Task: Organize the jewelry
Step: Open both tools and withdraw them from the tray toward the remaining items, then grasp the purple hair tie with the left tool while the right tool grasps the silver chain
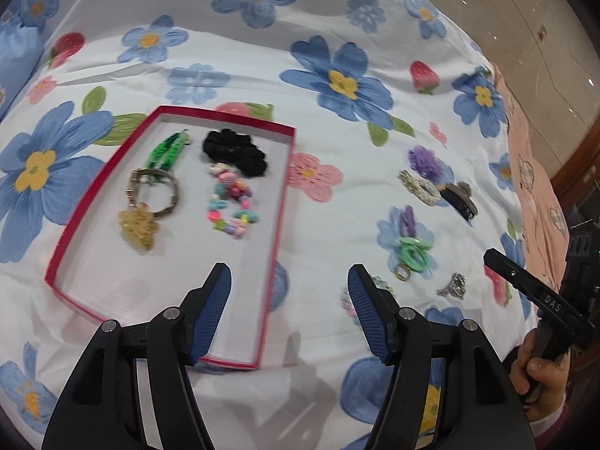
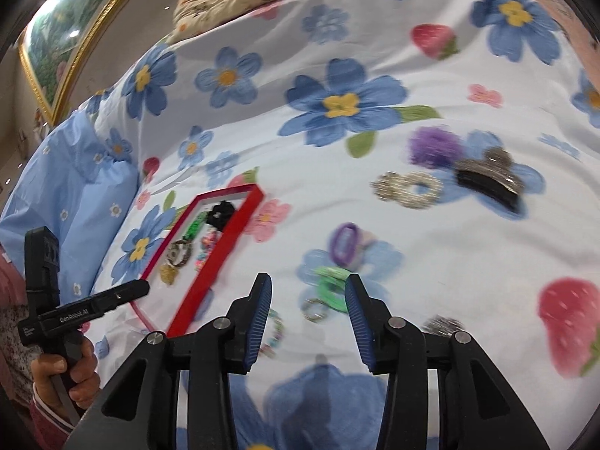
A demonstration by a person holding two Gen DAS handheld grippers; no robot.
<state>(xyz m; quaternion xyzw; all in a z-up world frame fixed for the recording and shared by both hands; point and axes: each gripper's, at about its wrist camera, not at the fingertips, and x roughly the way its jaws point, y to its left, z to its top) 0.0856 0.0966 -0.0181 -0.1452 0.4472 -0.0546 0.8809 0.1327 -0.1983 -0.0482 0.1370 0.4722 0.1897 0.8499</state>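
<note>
**Mid-sort: both grippers empty, between pieces**

Landmark: shallow red-rimmed cardboard tray with pale floor (image 1: 279,202), lying on the white bedsheet printed with blue flowers and strawberries (image 1: 232,86).

Already in tray: green braided strap (image 1: 163,152), metal-link bracelet (image 1: 155,193) with amber translucent charm (image 1: 138,227), black fabric scrunchie (image 1: 234,150), multicoloured plastic bead bracelet (image 1: 230,206).

Still outside, all right of tray on the sheet: fuzzy purple scrunchie (image 2: 435,146), silver beaded figure-eight clip (image 2: 408,187), black claw clip with sparkly top (image 2: 487,180), purple oval ring-shaped hair tie (image 2: 345,242), green plastic rings (image 2: 330,287), small metal ring (image 2: 315,309), pastel bead bracelet (image 2: 275,332) just beside tray's near right corner, small silver chain cluster (image 2: 442,324).

Step judged: roughly a third placed; travelling toward next pick, nothing in transit.

Next move judged: descend on one loose piece near the green rings, close on it alone without catching sheet or neighbours (pieces lie close, some touching), carry left into free tray floor at near end.

Tools:
- Left gripper (image 1: 288,300): jaws well apart, nothing between, hovering over tray's near right edge.
- Right gripper (image 2: 307,309): jaws moderately apart, nothing held; small metal ring and green rings seen beyond the gap, not touched. Picture blurred here.
</note>
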